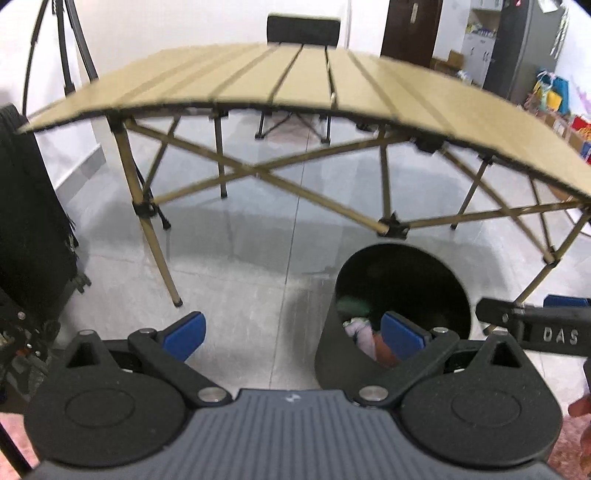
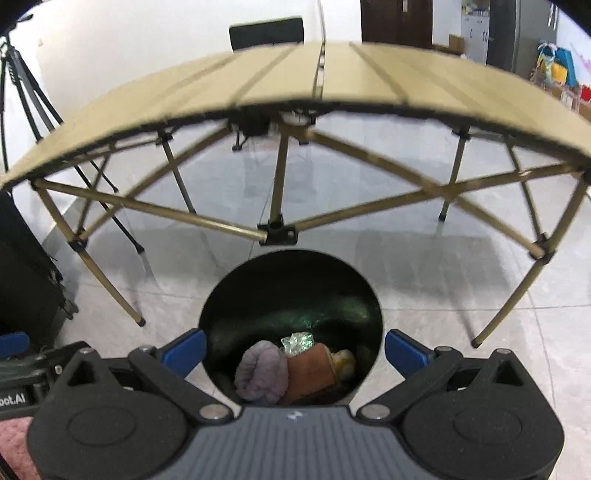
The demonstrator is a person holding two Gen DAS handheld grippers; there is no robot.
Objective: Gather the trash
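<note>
The right gripper point(image 2: 293, 354) has its blue pads point(image 2: 186, 350) spread wide apart, and nothing is between them. It hangs just above the round black trash bin point(image 2: 221, 302), looking right down into it. The left gripper point(image 1: 293, 334) is wide open too, and it holds nothing. It hangs a little to the left of the bin, with one blue pad in front of the bin's near rim.

Inside the bin lies the trash: a soft grey-purple bundle of cloth point(image 2: 260, 373), a brown-orange box-like thing point(image 2: 314, 373), a small shiny crumpled wrapper point(image 2: 298, 343) and a pale yellow lump point(image 2: 345, 360). They sit together at the bottom, touching each other.

Past the bin stands a tan folding table with a slatted top point(image 2: 295, 74) and thin crossed legs point(image 2: 207, 221). I see no trash on its top from here. A black chair point(image 2: 266, 31) stands behind the table, and the floor is grey shiny tile point(image 2: 443, 277).

What could go wrong? The bin looks light and stands free on a smooth floor. A pad that bumps its rim could tip it or slide it, and the trash would spill out. The table's legs stand close behind the bin, so a gripper that swings forward low could hit one of them. Both pictures are blurry, so small bits of trash could be missed.
</note>
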